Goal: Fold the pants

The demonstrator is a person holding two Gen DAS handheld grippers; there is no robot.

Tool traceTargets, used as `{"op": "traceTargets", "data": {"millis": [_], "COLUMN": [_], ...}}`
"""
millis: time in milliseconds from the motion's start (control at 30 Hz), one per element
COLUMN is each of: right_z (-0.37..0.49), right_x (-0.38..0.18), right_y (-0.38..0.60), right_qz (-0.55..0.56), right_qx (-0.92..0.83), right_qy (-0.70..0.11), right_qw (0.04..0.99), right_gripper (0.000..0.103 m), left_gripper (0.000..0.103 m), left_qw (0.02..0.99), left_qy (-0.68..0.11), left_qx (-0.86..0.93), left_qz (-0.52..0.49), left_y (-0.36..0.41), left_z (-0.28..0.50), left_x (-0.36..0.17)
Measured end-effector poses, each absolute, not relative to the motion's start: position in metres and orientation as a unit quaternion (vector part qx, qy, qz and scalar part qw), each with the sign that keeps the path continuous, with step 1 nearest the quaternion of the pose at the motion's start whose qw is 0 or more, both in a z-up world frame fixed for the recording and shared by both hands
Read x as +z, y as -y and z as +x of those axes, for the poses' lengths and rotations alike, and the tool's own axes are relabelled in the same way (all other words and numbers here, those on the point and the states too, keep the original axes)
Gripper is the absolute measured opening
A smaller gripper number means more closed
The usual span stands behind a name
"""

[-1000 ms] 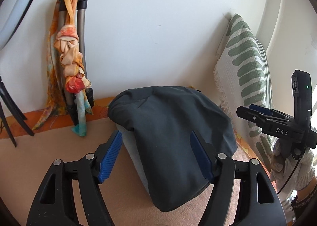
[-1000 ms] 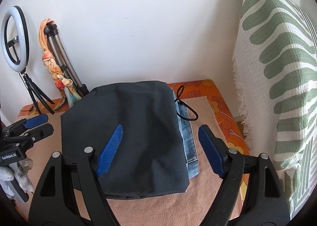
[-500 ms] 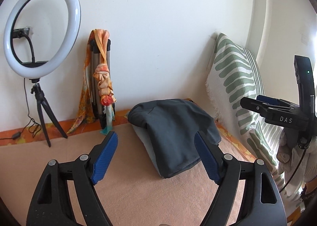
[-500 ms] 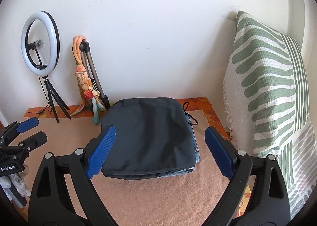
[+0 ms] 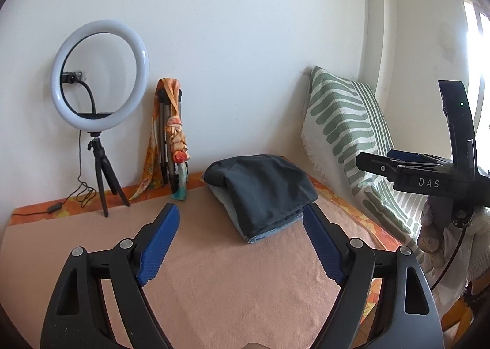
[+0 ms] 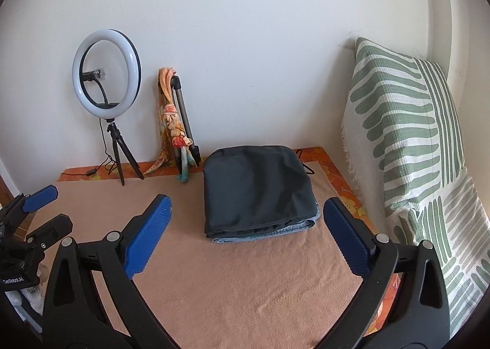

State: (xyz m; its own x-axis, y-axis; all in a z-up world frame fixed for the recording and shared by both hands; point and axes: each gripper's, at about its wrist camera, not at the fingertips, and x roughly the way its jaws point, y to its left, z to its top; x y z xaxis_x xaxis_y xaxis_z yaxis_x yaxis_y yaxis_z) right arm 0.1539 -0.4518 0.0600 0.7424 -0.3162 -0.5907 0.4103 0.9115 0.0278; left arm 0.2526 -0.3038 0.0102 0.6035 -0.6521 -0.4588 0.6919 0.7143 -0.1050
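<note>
Dark grey folded pants (image 5: 263,189) lie on top of folded blue jeans (image 5: 272,229) on the peach blanket (image 5: 229,281), near the back wall; the stack also shows in the right wrist view (image 6: 257,193). My left gripper (image 5: 242,242) is open and empty, held back from the stack and above the blanket. My right gripper (image 6: 248,235) is open and empty, also well in front of the stack. The right gripper shows at the right edge of the left wrist view (image 5: 398,165); the left gripper shows at the left edge of the right wrist view (image 6: 36,208).
A ring light on a small tripod (image 5: 98,88) stands at the back left. A folded tripod wrapped in an orange scarf (image 5: 171,134) leans on the wall. A green-striped white pillow (image 6: 407,140) stands at the right. A black cable (image 6: 306,165) lies behind the stack.
Both grippers have pulled back and up from the folded stack, which now looks smaller and farther. The stack itself has not moved.
</note>
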Motion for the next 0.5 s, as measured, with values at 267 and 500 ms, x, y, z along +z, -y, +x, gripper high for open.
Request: {"op": "traceTargets", "data": {"millis": [267,500], "right_z": [0.117,0.092], "right_x": [0.027,0.003], "right_y": [0.422,0.41], "right_qz": [0.084,0.092], "right_qx": [-0.204,-0.223], "right_qy": [-0.309,-0.307], "right_qw": [0.925,0.921], "right_gripper": [0.103,0.103], "left_gripper": [0.084,0.085], "left_qw": [0.898,0.9], "left_qy": [-0.225,-0.221], "left_qx": [-0.374,-0.369], "left_qz": [0.061,0.065], "left_y": [0.276,0.263], "left_z": [0.214,0.191], "left_x": [-0.007,-0.024]}}
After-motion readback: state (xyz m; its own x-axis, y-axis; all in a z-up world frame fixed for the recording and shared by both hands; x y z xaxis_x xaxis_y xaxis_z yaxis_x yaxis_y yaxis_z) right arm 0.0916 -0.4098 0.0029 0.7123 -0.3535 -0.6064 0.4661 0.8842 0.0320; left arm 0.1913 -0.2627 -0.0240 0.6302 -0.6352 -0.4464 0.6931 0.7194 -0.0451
